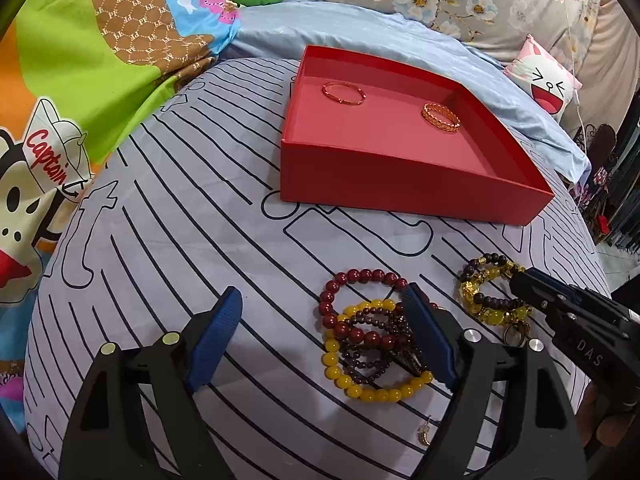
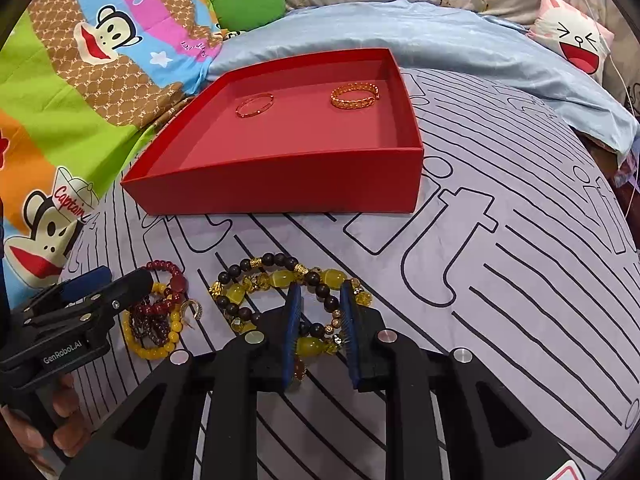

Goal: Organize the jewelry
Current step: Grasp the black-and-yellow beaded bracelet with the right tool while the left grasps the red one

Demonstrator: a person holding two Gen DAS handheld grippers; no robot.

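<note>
Bedsheet (image 1: 168, 216), pale with dark line drawings, carries everything; red box (image 1: 400, 176) sits open on it toward the far side; thin gold bangle (image 1: 344, 93) and wide gold chain bangle (image 1: 441, 118) lie apart on the box floor, neither touching a wall.

Left gripper (image 1: 324, 336): fingers spread wide and holding nothing; its right blue pad (image 1: 428, 336) overlaps a heap of bracelets on the sheet; whether it touches the beads, cannot tell. Heap holds a red bead bracelet (image 1: 360, 280), a yellow bead bracelet (image 1: 360, 388) and a strand of small dark beads (image 1: 372, 344), all overlapping; a small earring (image 1: 424, 436) lies alone on the sheet just in front of the heap.

Right gripper (image 2: 322, 316): fingers narrowed around part of a black and yellow bracelet (image 2: 280, 280); beads sit between the two blue pads; whether the pads actually press on the beads, cannot tell. Bracelet rests on the sheet, near the front wall of the box and outside it; it lies just beside the heap, to its right.

Cartoon monkey blanket (image 1: 80, 80) lies along the left; blue cloth (image 2: 400, 36) bunches behind the box; pillow with a laughing face (image 2: 576, 44) sits at far right.
</note>
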